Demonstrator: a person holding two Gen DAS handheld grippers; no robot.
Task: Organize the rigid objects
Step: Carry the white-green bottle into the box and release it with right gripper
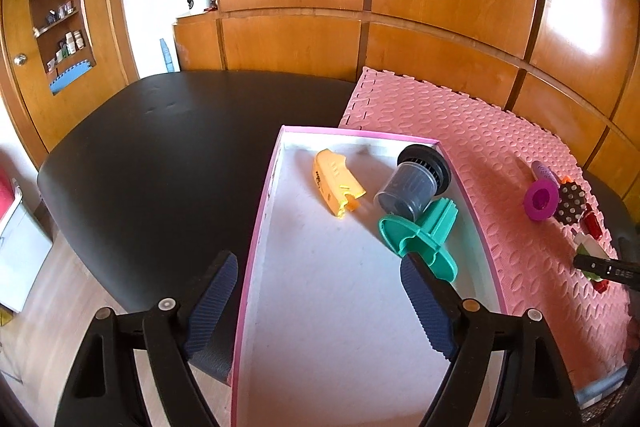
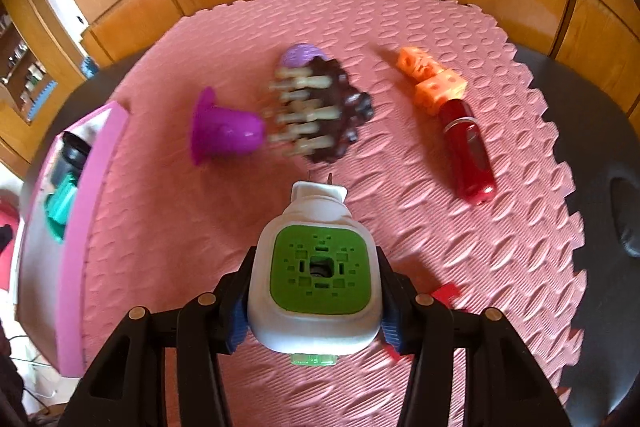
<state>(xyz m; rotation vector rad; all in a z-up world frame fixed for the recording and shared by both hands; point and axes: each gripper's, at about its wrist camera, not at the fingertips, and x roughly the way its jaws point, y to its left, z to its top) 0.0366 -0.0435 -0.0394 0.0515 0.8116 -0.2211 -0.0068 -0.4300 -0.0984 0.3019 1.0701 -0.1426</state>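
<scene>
Right gripper (image 2: 316,291) pinching white-green plug (image 2: 316,279) above pink mat (image 2: 460,235). Ahead on mat: purple cup (image 2: 224,131) at 11 o'clock, spiky brush (image 2: 320,111) at 12, red bottle (image 2: 468,151) and orange blocks (image 2: 430,79) at 1. Left gripper (image 1: 320,291) spread wide, straddling left wall of box (image 1: 256,235). Inside box: teal spool (image 1: 424,239), grey filter (image 1: 416,183), yellow piece (image 1: 338,183) at 12.
</scene>
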